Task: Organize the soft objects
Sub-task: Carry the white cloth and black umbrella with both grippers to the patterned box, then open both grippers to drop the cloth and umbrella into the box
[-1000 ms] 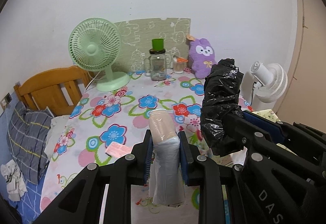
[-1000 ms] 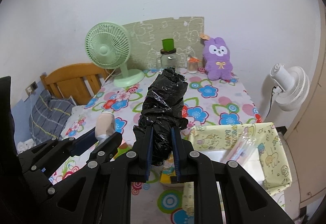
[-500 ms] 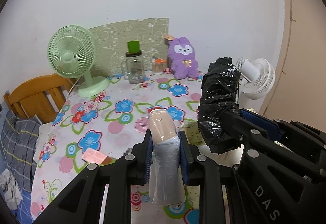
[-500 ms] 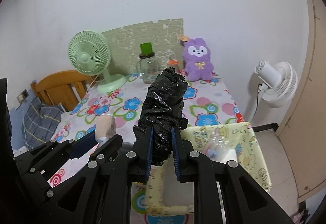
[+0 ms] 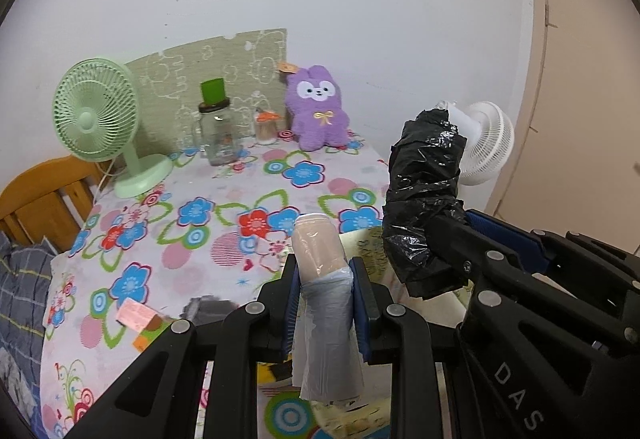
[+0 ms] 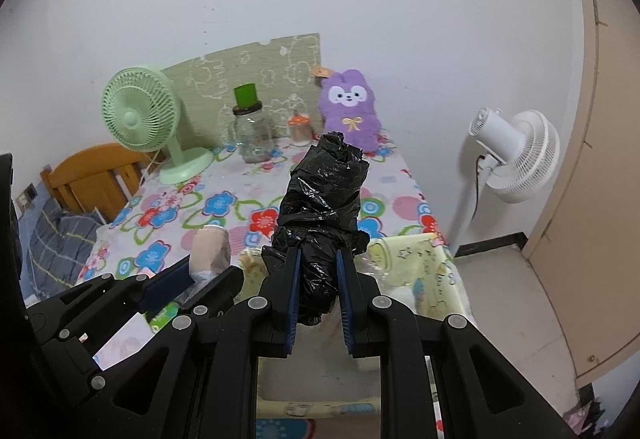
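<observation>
My left gripper [image 5: 324, 267] is shut on a roll of pale grey and beige plastic bags [image 5: 322, 279], held upright; it also shows in the right wrist view [image 6: 210, 251]. My right gripper [image 6: 318, 259] is shut on a roll of black plastic bags [image 6: 320, 207], seen from the side in the left wrist view [image 5: 424, 199]. Both rolls hang above a yellow patterned fabric box [image 6: 432, 259] at the table's near right edge. A purple plush rabbit [image 5: 316, 109] sits at the back of the floral table [image 5: 192, 239].
A green desk fan [image 5: 100, 119], a glass jar with a green cup on top [image 5: 216, 135] and a small orange-lidded jar [image 5: 266, 125] stand along the back. A white floor fan [image 6: 516, 159] stands to the right. A wooden chair [image 5: 36, 199] is at the left.
Both grippers have swung right with their rolls, from over the table's middle to over the yellow box. Both grips are unchanged.
</observation>
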The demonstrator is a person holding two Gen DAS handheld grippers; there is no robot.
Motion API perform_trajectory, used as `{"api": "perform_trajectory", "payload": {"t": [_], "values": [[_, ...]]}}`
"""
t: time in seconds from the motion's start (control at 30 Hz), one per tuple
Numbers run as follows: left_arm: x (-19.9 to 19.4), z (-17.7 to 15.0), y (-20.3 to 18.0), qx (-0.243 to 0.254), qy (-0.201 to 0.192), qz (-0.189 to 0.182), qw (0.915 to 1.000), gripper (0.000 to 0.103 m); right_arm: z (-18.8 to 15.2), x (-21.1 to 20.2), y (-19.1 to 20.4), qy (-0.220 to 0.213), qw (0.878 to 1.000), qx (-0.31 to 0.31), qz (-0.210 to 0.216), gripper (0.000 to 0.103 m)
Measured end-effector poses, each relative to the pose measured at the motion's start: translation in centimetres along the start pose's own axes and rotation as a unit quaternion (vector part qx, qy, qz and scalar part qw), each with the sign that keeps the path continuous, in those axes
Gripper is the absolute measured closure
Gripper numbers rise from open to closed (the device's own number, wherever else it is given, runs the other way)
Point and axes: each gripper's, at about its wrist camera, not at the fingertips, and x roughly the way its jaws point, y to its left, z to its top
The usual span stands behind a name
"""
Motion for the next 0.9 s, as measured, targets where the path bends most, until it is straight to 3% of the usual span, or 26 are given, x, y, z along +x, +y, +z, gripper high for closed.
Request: {"api": "perform_trajectory", "payload": {"t": [0.57, 0.83, 0.9], "values": [[3.6, -0.3, -2.7, 0.019, 0.039, -0.032, 0.9986, 0.079, -0.8, 2.3, -3.5, 0.026, 1.000, 0.013, -0.013, 0.083], [4.8, -1.0, -2.9, 0.034, 0.059, -0.017, 0.9975, 0.056, -1.7, 3.9, -3.8, 0.050, 0.999, 0.017, -0.004, 0.083], [5.0, -1.1, -2.9, 0.035, 0.063, -0.013, 0.9973, 0.041, -1.9, 4.2, -3.9, 0.055, 0.998, 0.018, -0.003, 0.083]]}}
